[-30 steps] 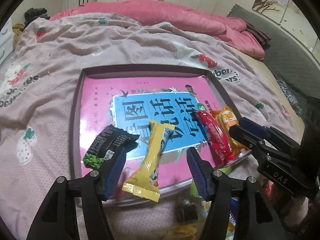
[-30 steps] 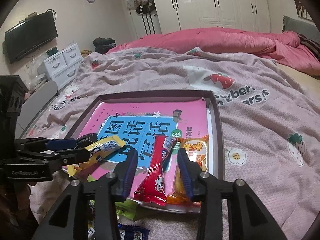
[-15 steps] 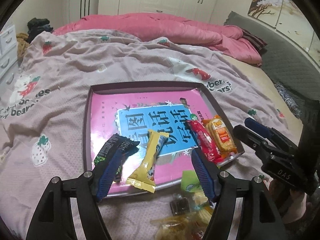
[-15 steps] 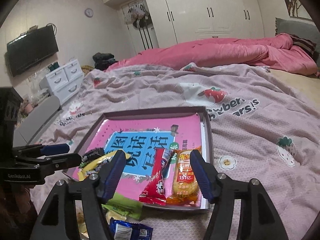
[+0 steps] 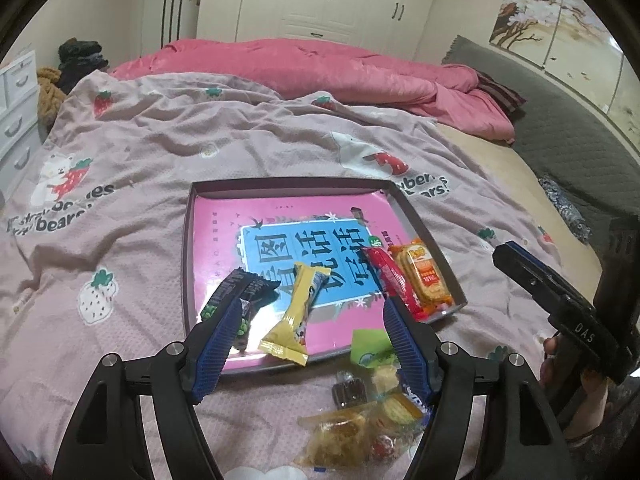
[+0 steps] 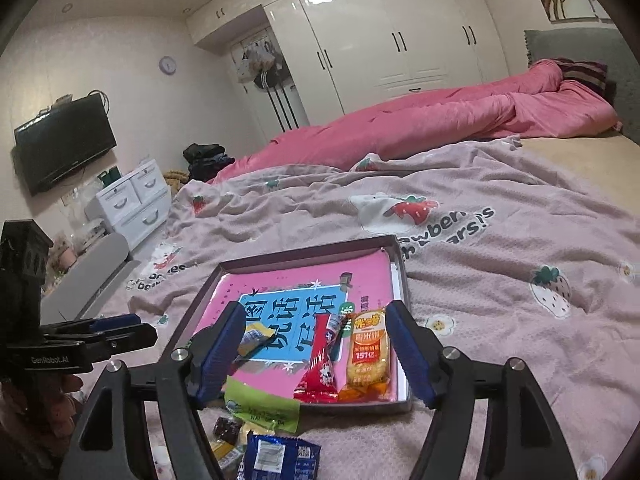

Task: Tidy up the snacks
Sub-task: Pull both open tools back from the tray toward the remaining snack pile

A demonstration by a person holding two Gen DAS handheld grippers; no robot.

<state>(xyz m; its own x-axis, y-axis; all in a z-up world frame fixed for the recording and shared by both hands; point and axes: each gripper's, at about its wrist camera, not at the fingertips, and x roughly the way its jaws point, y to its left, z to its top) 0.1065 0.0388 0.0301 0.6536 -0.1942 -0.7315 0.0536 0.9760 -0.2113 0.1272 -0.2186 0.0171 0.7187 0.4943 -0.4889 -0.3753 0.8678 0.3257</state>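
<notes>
Both grippers have pulled back and up from the shallow purple-rimmed tray (image 5: pixel 185 264) over the last second; neither holds anything. Left gripper (image 5: pixel 312 344) jaws wide apart, right gripper (image 6: pixel 316 354) likewise. Nearest, short of the tray's front rim: unsorted pile of loose snacks (image 5: pixel 360 420), contents jumbled, partly cut off. On the tray: black pea packet (image 5: pixel 240 292), yellow wrapped bar (image 5: pixel 298 316), red stick packet (image 5: pixel 394 280), orange cracker pack (image 5: pixel 424 276). Likely next: fetch from the pile.

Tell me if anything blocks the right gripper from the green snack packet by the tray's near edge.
Nothing visible does. The open right gripper hovers above the flat green snack packet, which lies uncovered on the bedspread against the shallow dark tray.
</notes>
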